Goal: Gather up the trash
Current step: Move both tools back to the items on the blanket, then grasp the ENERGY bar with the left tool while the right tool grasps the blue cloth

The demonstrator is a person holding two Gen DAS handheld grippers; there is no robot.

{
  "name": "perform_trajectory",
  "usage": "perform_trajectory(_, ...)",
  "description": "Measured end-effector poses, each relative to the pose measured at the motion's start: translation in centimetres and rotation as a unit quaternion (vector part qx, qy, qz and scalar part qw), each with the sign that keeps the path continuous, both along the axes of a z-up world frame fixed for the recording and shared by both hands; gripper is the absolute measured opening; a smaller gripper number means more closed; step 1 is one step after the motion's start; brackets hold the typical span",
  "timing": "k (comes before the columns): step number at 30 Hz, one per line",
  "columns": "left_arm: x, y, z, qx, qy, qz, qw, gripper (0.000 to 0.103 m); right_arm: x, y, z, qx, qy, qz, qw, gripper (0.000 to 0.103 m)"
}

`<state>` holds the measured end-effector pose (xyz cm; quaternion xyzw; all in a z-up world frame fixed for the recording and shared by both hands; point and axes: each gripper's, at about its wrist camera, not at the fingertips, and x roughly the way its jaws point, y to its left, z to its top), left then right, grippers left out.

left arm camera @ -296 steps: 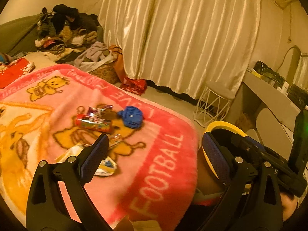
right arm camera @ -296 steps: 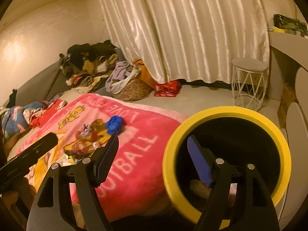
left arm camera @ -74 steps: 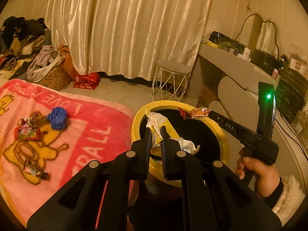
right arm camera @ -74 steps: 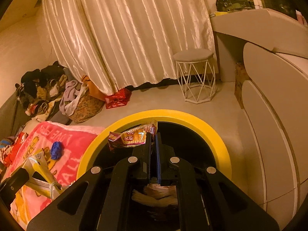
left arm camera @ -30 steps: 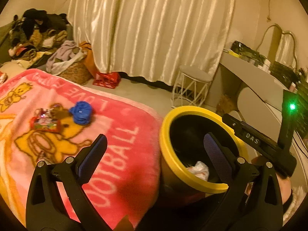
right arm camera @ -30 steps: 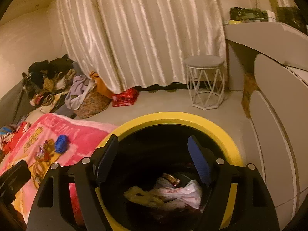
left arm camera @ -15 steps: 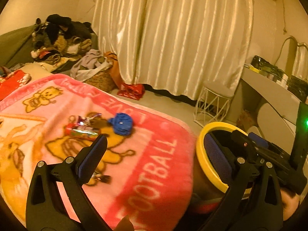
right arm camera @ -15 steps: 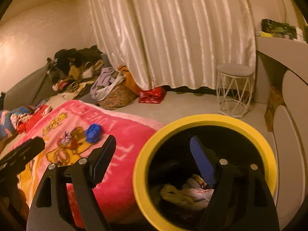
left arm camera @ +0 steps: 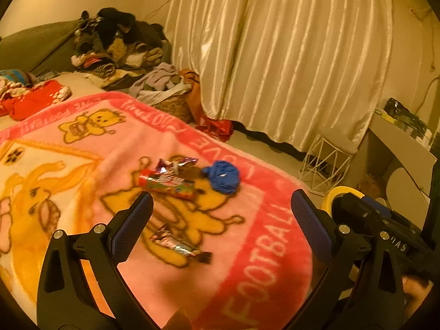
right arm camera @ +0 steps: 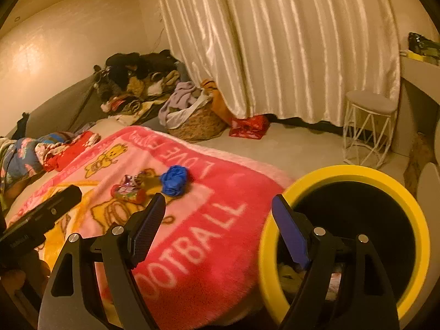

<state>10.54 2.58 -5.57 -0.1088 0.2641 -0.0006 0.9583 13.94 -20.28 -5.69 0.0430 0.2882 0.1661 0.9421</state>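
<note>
Both grippers have swung back from the yellow-rimmed bin [right arm camera: 343, 173] toward the pink blanket [left arm camera: 247, 247]. Left gripper [left arm camera: 220, 220] hangs over it, jaws spread wide and empty, above a small candy wrapper [left arm camera: 176, 243]. Farther off lie a red snack tube [left arm camera: 165, 184], a purple wrapper [left arm camera: 176, 163] and a crumpled blue wad [left arm camera: 222, 177]. Right gripper [right arm camera: 220, 220] is likewise released, straddling the blanket edge and bin.

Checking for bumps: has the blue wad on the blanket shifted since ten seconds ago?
No. The blue wad still lies beside the blanket's LOVE lettering, right of the wrappers.
</note>
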Motion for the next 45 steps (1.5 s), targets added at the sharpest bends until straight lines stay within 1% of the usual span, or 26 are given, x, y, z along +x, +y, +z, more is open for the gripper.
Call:
perform_trajectory(4, -0.1, 1.6, -0.8, -0.001, 0.013, 0.017, 0.9998, 0.092, 1.2, 1.6, 0.2, -0.005, 0.005, 0.03, 1.0, 0.077)
perform_trajectory(7, 0.1, 3.0, -1.7, -0.003, 0.032, 0.029, 0.9991, 0.092, 2.3, 3.2, 0.3, -0.006, 0.012, 0.059, 0.998, 0.077)
perform_trajectory(10, 0.2, 4.2, -2.5, -0.009, 0.051, 0.036, 0.998, 0.092, 3.5, 4.8, 0.2, -0.023, 0.016, 0.077, 0.997, 0.077)
perform_trajectory(12, 0.3, 4.9, -3.2, -0.02, 0.065, 0.038, 0.997, 0.083, 4.4, 5.7, -0.1, -0.032, 0.022, 0.081, 0.996, 0.077)
perform_trajectory(13, 0.4, 5.2, -3.5, -0.028, 0.071, 0.037, 0.9964, 0.082, 4.9, 6.1, -0.3, -0.033, 0.026, 0.084, 0.996, 0.077)
perform_trajectory(19, 1.2, 5.7, -5.5, -0.067, 0.106, 0.026, 0.9918, 0.064, 8.3, 9.0, -1.9, -0.052, 0.053, 0.09, 0.993, 0.077)
perform_trajectory(20, 1.4, 5.7, -5.9, -0.075, 0.114, 0.024, 0.9903, 0.059, 8.8, 9.3, -2.3, -0.056, 0.056, 0.09, 0.993, 0.077)
perform_trajectory(22, 1.8, 5.6, -6.7, -0.092, 0.129, 0.019, 0.9872, 0.056, 9.9, 10.1, -3.1, -0.061, 0.069, 0.088, 0.992, 0.076)
perform_trajectory(24, 2.2, 5.6, -7.8, -0.112, 0.145, 0.016, 0.9829, 0.052, 10.9, 10.6, -4.0, -0.057, 0.085, 0.085, 0.991, 0.072)
perform_trajectory(27, 2.6, 5.2, -9.1, -0.13, 0.166, 0.012, 0.9774, 0.049, 12.3, 11.2, -5.3, -0.047, 0.109, 0.078, 0.99, 0.066)
perform_trajectory(28, 2.7, 5.0, -9.5, -0.128, 0.171, 0.011, 0.9768, 0.048, 12.8, 11.4, -5.8, -0.042, 0.118, 0.075, 0.989, 0.065)
perform_trajectory(30, 2.8, 4.6, -9.6, -0.124, 0.174, 0.009, 0.9769, 0.048, 13.5, 11.7, -6.6, -0.04, 0.134, 0.067, 0.988, 0.059)
perform_trajectory(31, 2.9, 4.5, -9.7, -0.123, 0.174, 0.008, 0.9769, 0.047, 13.9, 12.0, -6.9, -0.037, 0.141, 0.066, 0.987, 0.058)
perform_trajectory(33, 3.1, 4.1, -9.8, -0.117, 0.178, 0.007, 0.9771, 0.043, 14.4, 12.4, -7.6, -0.036, 0.15, 0.064, 0.986, 0.055)
perform_trajectory(34, 3.2, 4.0, -9.9, -0.115, 0.18, 0.007, 0.9769, 0.042, 14.5, 12.5, -8.0, -0.035, 0.154, 0.065, 0.985, 0.053)
perform_trajectory(35, 3.2, 3.8, -10.1, -0.111, 0.182, 0.007, 0.977, 0.04, 14.8, 12.6, -8.5, -0.032, 0.161, 0.066, 0.984, 0.047)
perform_trajectory(36, 3.2, 3.7, -10.2, -0.109, 0.182, 0.006, 0.9773, 0.038, 14.9, 12.5, -8.9, -0.027, 0.167, 0.067, 0.983, 0.033)
perform_trajectory(37, 3.3, 3.7, -10.3, -0.106, 0.182, 0.005, 0.9775, 0.036, 15.0, 12.4, -9.3, -0.019, 0.178, 0.067, 0.982, 0.025)
perform_trajectory(38, 3.2, 3.7, -10.4, -0.108, 0.182, 0.004, 0.9774, 0.03, 14.9, 12.2, -9.7, -0.012, 0.183, 0.065, 0.981, 0.017)
perform_trajectory(39, 3.2, 3.8, -10.5, -0.112, 0.182, 0.003, 0.9768, 0.025, 14.4, 11.8, -9.8, -0.003, 0.179, 0.064, 0.982, 0.012)
perform_trajectory(41, 3.1, 4.0, -10.7, -0.119, 0.183, 0.002, 0.9759, 0.019, 13.6, 11.1, -9.5, 0.002, 0.167, 0.065, 0.984, 0.01)
perform_trajectory(43, 3.2, 4.1, -10.7, -0.121, 0.182, 0.0, 0.9758, 0.017, 12.9, 10.4, -9.3, 0.011, 0.163, 0.061, 0.985, 0.009)
perform_trajectory(45, 3.2, 4.1, -10.7, -0.124, 0.18, -0.004, 0.9759, 0.013, 12.0, 9.4, -9.1, 0.018, 0.16, 0.055, 0.985, 0.008)
